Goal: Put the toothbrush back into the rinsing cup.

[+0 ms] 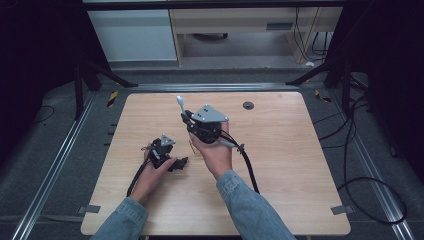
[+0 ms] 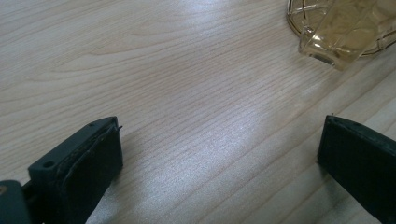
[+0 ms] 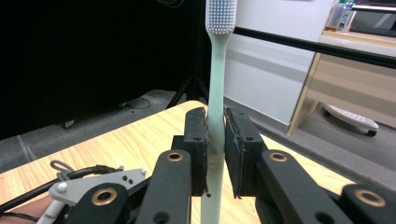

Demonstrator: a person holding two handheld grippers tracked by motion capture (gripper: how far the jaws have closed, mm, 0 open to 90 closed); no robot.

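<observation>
Right tongs (image 3: 215, 149) clamped on pale toothbrush (image 3: 216, 93), long axis upright, bristle head up; left tongs (image 2: 219, 154) spread wide, low over desk (image 2: 187, 70).

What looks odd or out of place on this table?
Little does. A clear yellowish cup lies tipped on its side on a wire coaster, seemingly without a spill. The right tool holds a toothbrush upright.

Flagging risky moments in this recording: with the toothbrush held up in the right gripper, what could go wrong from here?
1. The right gripper clamps the toothbrush low on its handle, so the long upper part could swing or slip if moved fast.
2. The left gripper sits open just above the table, close to a clear yellowish cup lying tipped; a careless move might knock it.
</observation>
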